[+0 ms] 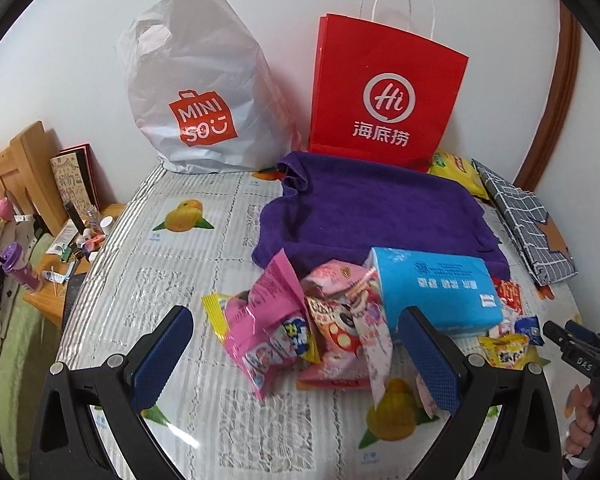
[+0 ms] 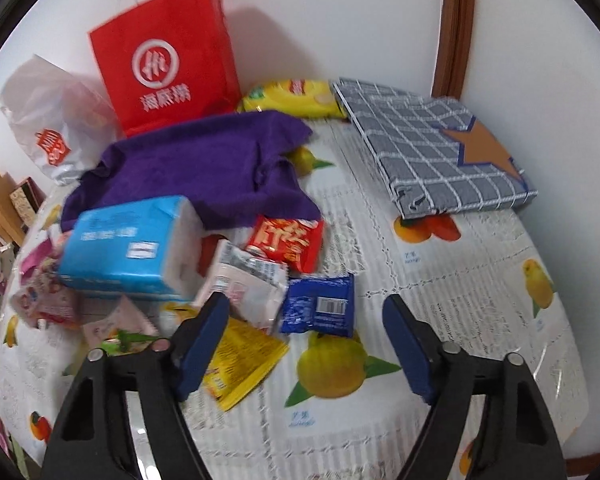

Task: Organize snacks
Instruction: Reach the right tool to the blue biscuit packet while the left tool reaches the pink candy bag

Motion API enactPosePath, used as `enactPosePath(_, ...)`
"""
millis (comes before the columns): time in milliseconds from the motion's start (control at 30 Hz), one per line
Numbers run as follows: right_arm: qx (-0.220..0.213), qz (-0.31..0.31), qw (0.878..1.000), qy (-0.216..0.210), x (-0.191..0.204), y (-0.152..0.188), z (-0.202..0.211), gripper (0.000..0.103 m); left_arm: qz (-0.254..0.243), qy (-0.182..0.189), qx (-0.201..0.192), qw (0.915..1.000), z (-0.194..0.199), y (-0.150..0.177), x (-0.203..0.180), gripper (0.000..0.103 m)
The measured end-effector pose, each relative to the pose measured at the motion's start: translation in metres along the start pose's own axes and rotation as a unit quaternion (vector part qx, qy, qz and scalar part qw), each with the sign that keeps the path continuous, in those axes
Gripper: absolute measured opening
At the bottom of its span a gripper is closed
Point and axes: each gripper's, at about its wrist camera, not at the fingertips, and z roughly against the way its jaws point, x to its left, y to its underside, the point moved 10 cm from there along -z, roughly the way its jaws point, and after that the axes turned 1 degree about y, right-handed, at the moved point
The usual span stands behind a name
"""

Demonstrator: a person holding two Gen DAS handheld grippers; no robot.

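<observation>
Snacks [image 1: 300,320] heaped loose mid-table, dumped rather than sorted: crinkly foil packets in pink, red, blue and yellow, lying partly over one another. Blue tissue pack [image 1: 436,292] rests on the heap's far side. My left gripper [image 1: 296,360] hangs over the pink packets, jaws apart, nothing held. My right gripper [image 2: 306,344] stands open too, blue packet [image 2: 320,308] just ahead. Purple towel [image 1: 372,208] behind; red bag [image 1: 384,92] and white bag [image 1: 196,88] upright against the wall, likely the destinations.

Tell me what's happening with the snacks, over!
Left gripper open over pink snack packets. Right gripper open above blue packet, holding nothing. Snacks still piled loose; blue tissue pack sits among them.
</observation>
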Motion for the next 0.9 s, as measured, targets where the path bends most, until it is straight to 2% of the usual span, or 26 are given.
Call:
enactPosePath(67,0.006,-0.003,1.0,0.001,-0.006,0.002,-0.014,0.071,0.003,0.004,0.002,1.0,-0.004,-0.001,-0.001,0.103)
enactPosePath(267,0.023,-0.006,1.0,-0.009,-0.011,0.008,-0.043,0.071,0.007,0.011,0.017,0.9998,-0.021,-0.002,-0.006,0.103)
enactPosePath(633,0.037,-0.001,0.999,0.004,-0.018,0.02,-0.071,0.069,0.004,0.015,0.024,0.9996,-0.027,0.005,0.002,0.103)
enactPosePath(700,0.031,0.007,0.999,0.013,-0.018,0.019,-0.072,0.067,0.006,0.015,0.027,0.9995,-0.027,0.008,0.005,0.103)
enactPosePath(800,0.023,0.017,1.0,0.013,-0.016,0.016,-0.073,0.053,0.006,0.012,0.031,0.9994,-0.026,0.013,0.009,0.103)
enactPosePath(900,0.019,0.025,0.999,0.017,-0.015,0.016,-0.072,0.051,0.005,0.018,0.036,0.9992,-0.025,0.017,0.009,0.103)
